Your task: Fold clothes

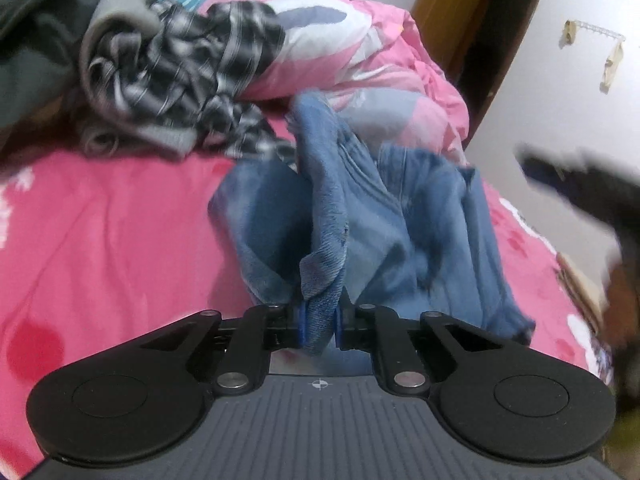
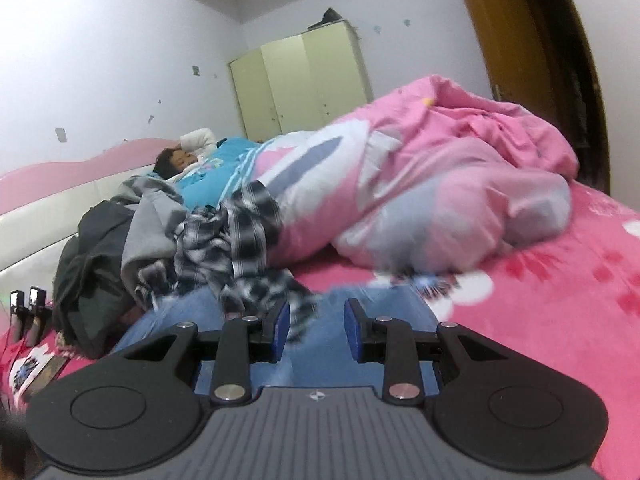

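Observation:
A blue garment [image 1: 400,220] lies crumpled on the pink bed sheet [image 1: 100,240]. My left gripper [image 1: 318,328] is shut on a bunched fold of it, and the cloth rises from the pads in a ridge. In the right wrist view the same blue garment [image 2: 180,308] lies under my right gripper [image 2: 317,320]. That gripper is open, its blue pads apart and pressing on nothing. A black-and-white plaid shirt [image 2: 240,248] trails down to just beyond its fingertips. A dark blurred shape [image 1: 592,192] crosses the right edge of the left wrist view.
Plaid shirt [image 1: 180,68], grey garment [image 1: 116,12] and dark garment [image 1: 36,40] are piled at the back left. A bunched pink quilt [image 2: 440,184] fills the back right. A person lies under a blue cover [image 2: 208,176] by the headboard. Wardrobe [image 2: 300,84] and door [image 2: 560,60] stand behind.

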Available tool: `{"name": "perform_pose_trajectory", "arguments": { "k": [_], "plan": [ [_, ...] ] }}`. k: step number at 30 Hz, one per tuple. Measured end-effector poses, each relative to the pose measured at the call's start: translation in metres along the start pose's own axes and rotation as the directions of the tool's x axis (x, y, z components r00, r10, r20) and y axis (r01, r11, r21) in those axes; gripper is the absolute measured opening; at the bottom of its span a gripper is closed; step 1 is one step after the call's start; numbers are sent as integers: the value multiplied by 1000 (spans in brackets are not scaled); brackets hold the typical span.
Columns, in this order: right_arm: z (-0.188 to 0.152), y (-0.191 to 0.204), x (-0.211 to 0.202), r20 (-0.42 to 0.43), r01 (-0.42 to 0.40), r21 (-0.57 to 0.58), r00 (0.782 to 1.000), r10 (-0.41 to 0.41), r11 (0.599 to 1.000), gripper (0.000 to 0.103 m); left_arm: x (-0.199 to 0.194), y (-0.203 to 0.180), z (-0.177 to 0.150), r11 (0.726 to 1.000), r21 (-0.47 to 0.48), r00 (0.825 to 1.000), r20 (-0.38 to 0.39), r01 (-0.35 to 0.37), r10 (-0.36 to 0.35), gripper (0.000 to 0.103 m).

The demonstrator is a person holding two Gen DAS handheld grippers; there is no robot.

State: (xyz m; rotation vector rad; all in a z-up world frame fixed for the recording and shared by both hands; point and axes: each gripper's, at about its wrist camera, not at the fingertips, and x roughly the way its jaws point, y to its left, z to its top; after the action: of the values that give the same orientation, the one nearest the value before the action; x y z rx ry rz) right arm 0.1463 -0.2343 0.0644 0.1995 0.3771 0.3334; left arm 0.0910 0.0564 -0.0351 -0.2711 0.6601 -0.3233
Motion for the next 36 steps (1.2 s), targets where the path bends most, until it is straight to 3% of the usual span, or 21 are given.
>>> {"name": "perform_pose_trajectory", "arguments": {
  "k": [4,6,12,16,19,21,23,25,29,32,34,36],
  "plan": [
    [1,-13,61,-193,39,85,981,-22,996,31,1,-1,-21,1000,8,1000,-29,7,-7,11],
    [-16,-30,73,-261,111,131,963,-74,985,31,0,-2,-24,1000,30,1000,-16,4,-3,11],
    [-72,-55,28,-279,226,120,942,-186,967,27,0,4,-26,999,28,999,-10,31,-31,11],
    [-82,-50,4,-253,260,73,939,-234,963,26,-2,6,-31,999,35,999,-11,34,-33,12],
    [-82,-43,-5,-255,292,36,927,-273,956,28,-9,10,-32,999,22,999,-12,31,-31,21],
    [-82,-44,-10,-258,303,33,923,-284,953,29,-16,17,-29,999,-8,999,-7,36,-36,36],
    [-84,-50,-19,-261,313,48,921,-290,949,38,-25,25,-26,999,-30,999,11,32,-32,47],
    [-85,-62,-26,-278,336,95,913,-299,937,60,-31,33,-19,998,-56,999,29,26,-25,57],
    [-72,-90,-37,-312,288,237,927,-209,928,62,-27,44,1,993,-114,998,50,35,-30,64],
    [-45,-96,-48,-247,214,297,959,-141,931,66,-19,46,17,990,-137,997,73,45,-35,65],
    [-26,-91,-51,-178,146,291,979,-97,946,81,-11,44,27,990,-130,996,86,45,-34,66],
    [-9,-83,-45,-138,102,242,988,-70,965,87,-1,43,36,991,-128,996,86,34,-23,66]
  ]
}}
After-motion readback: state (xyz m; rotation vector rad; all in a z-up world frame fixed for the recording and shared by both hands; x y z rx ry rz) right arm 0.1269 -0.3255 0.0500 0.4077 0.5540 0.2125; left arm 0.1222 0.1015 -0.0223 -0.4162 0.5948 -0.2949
